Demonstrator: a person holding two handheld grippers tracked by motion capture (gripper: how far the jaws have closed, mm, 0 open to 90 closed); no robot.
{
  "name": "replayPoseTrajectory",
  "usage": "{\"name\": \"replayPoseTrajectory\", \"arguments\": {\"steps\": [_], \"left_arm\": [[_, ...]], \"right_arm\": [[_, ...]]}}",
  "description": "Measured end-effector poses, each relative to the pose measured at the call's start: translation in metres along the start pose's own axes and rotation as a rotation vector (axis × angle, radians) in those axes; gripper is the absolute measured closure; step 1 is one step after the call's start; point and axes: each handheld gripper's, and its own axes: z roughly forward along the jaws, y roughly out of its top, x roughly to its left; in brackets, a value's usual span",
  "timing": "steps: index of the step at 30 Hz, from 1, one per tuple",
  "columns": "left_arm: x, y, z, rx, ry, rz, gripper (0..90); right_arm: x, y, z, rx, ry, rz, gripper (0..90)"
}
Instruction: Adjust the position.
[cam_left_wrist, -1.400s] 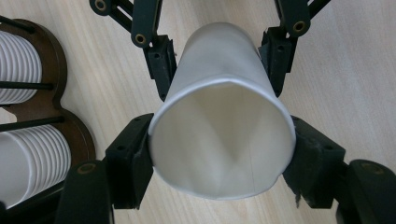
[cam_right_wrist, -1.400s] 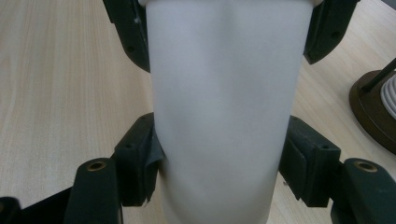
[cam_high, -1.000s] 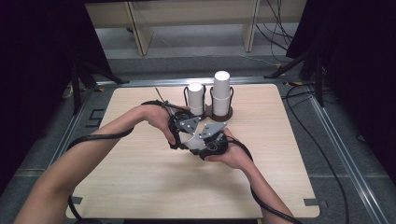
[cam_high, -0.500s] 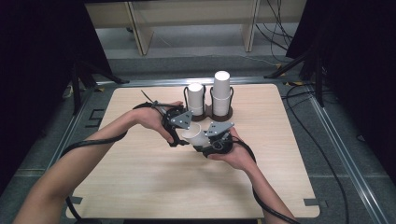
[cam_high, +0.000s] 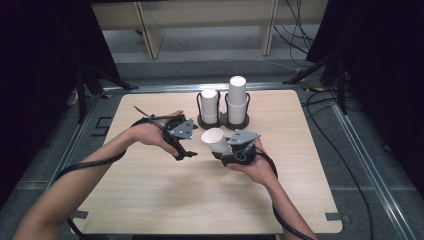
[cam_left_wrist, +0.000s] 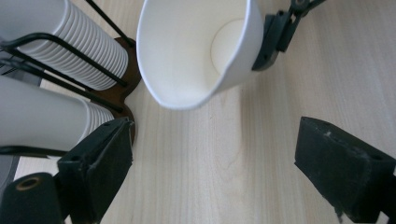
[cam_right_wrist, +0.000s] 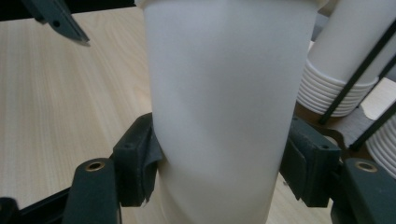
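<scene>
High view: looks forward and down over the whole tabletop (cam_high: 150, 200). Both gripper views sit low and close, sharing the white paper cup (cam_left_wrist: 196, 51) and the cup rack (cam_right_wrist: 336, 93).

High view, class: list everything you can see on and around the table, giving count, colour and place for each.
Table: one, light wood, centre.
Cup holder: one, dark base with black wire, far middle of table.
Cup stacks: two, white, upright in the holder, right one taller.
Single cup: one, white, tilted, mouth toward the left.
Shelf unit: one, pale wood, behind the table.
Cables: several, black, floor at right.
Left hand-held gripper: black, open, beside the cup.
Right hand-held gripper: black, clamping the cup.
</scene>
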Motion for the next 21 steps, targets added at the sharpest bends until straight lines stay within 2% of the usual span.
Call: {"name": "replayPoseTrajectory", "arguments": {"steps": [2,4,6,7,8,9,10,11,12,14,15,16,17,18,19,20,21], "left_arm": [[-0.003,-0.006,0.001,-0.024,0.021,-0.027,10.8],[-0.006,-0.012,0.001,-0.043,0.045,-0.051,10.4],[-0.008,-0.016,0.002,-0.064,0.054,-0.079,10.3],[-0.012,-0.02,0.002,-0.087,0.074,-0.097,10.1],[-0.013,-0.021,0.003,-0.095,0.078,-0.111,10.0],[-0.017,-0.025,0.003,-0.107,0.098,-0.124,9.6],[-0.019,-0.026,0.003,-0.106,0.112,-0.135,9.6],[-0.022,-0.029,0.003,-0.114,0.13,-0.161,9.6],[-0.025,-0.032,0.004,-0.148,0.15,-0.194,9.5],[-0.03,-0.037,0.002,-0.179,0.174,-0.231,9.4],[-0.034,-0.041,0.002,-0.211,0.194,-0.267,9.2],[-0.038,-0.044,0.002,-0.219,0.219,-0.284,9.2],[-0.042,-0.047,0.001,-0.234,0.239,-0.311,9.1],[-0.046,-0.051,0.001,-0.259,0.259,-0.34,9.1],[-0.051,-0.055,0.0,-0.265,0.271,-0.366,9.0],[-0.055,-0.059,0.0,-0.269,0.297,-0.376,8.8],[-0.06,-0.064,0.0,-0.281,0.314,-0.392,8.8]], "right_arm": [[-0.001,-0.001,-0.001,-0.005,-0.01,-0.008,35.4],[-0.002,-0.003,-0.003,-0.028,-0.024,0.016,35.4],[-0.004,-0.005,-0.008,-0.041,-0.041,0.01,35.4],[-0.002,-0.006,-0.009,-0.038,-0.042,0.035,35.4],[-0.004,-0.008,-0.01,-0.058,-0.06,0.018,35.4],[-0.005,-0.011,-0.013,-0.07,-0.07,0.046,35.4],[-0.005,-0.011,-0.013,-0.07,-0.07,0.046,35.4],[-0.005,-0.012,-0.014,-0.08,-0.077,0.047,35.4],[-0.006,-0.014,-0.016,-0.09,-0.086,0.059,35.4],[-0.007,-0.017,-0.021,-0.106,-0.102,0.084,35.3],[-0.008,-0.018,-0.021,-0.122,-0.11,0.082,35.3],[-0.007,-0.02,-0.024,-0.129,-0.122,0.107,35.3],[-0.009,-0.021,-0.026,-0.139,-0.13,0.095,35.3],[-0.009,-0.022,-0.028,-0.142,-0.13,0.115,35.3],[-0.01,-0.024,-0.03,-0.154,-0.141,0.127,35.3],[-0.011,-0.027,-0.036,-0.163,-0.167,0.164,35.2],[-0.011,-0.027,-0.036,-0.163,-0.167,0.164,35.2]]}}
